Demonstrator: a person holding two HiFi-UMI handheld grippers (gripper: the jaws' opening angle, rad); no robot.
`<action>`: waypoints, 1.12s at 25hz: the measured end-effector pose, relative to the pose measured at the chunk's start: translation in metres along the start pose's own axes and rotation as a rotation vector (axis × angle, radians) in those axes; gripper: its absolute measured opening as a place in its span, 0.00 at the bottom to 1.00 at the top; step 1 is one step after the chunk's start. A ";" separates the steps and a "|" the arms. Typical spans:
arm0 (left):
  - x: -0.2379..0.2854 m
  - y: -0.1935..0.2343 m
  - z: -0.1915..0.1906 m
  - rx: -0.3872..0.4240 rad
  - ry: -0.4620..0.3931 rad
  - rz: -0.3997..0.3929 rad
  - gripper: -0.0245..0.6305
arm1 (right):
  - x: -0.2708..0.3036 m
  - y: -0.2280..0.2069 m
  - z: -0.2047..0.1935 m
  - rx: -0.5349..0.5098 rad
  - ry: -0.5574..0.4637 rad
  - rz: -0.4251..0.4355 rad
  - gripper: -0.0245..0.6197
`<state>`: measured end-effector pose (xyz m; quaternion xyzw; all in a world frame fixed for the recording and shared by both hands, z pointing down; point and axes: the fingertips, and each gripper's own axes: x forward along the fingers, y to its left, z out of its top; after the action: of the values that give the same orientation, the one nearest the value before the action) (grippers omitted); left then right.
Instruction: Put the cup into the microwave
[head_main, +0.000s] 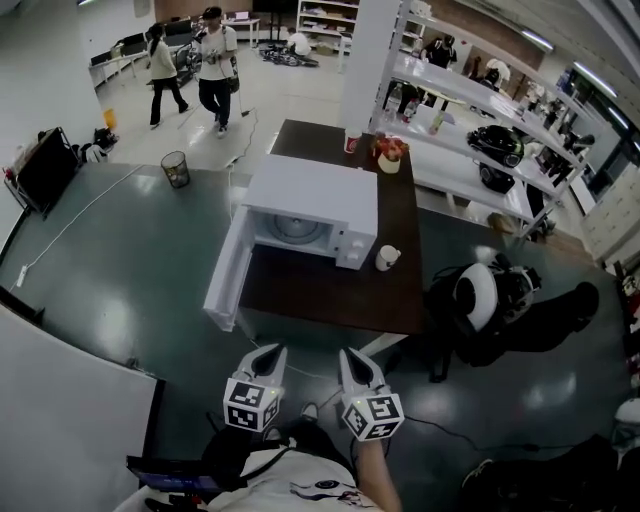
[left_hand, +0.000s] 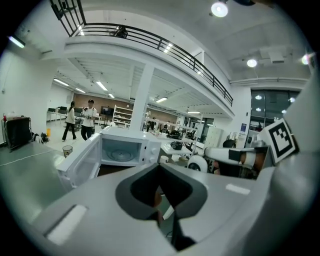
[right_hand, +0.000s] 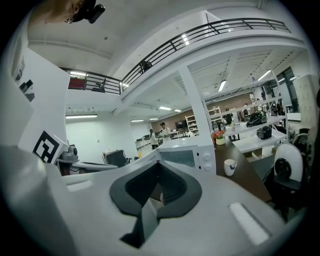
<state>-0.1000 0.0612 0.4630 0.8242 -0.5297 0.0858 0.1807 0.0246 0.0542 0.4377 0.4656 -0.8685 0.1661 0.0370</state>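
Note:
A white cup (head_main: 386, 258) stands on the dark brown table (head_main: 330, 290), just right of the white microwave (head_main: 310, 205). The microwave's door (head_main: 226, 278) hangs open to the left and its cavity (head_main: 296, 229) shows only a glass turntable. My left gripper (head_main: 271, 351) and right gripper (head_main: 351, 354) are side by side short of the table's near edge, both shut with nothing between the jaws. The left gripper view looks over the left gripper (left_hand: 160, 166) into the microwave (left_hand: 125, 150). From the right gripper (right_hand: 158, 164), the right gripper view shows the cup (right_hand: 229, 166) beside the microwave (right_hand: 187, 156).
A chair with a round white back (head_main: 478, 296) stands at the table's right side. A flower pot (head_main: 389, 153) and a red cup (head_main: 351, 143) sit at the table's far end. A bin (head_main: 175, 168) and two people (head_main: 215, 65) are beyond; a white panel (head_main: 60, 420) is at lower left.

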 end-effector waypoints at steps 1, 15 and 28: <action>0.006 0.002 0.006 0.006 -0.008 0.012 0.04 | 0.006 -0.004 0.007 -0.001 -0.014 0.012 0.04; 0.087 -0.013 0.041 0.018 -0.014 0.044 0.04 | 0.050 -0.057 0.043 0.004 -0.034 0.103 0.04; 0.151 0.029 0.058 -0.022 0.026 -0.003 0.04 | 0.119 -0.075 0.042 0.014 0.050 0.088 0.04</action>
<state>-0.0649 -0.0996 0.4664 0.8218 -0.5269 0.0903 0.1970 0.0227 -0.0918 0.4432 0.4229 -0.8858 0.1851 0.0480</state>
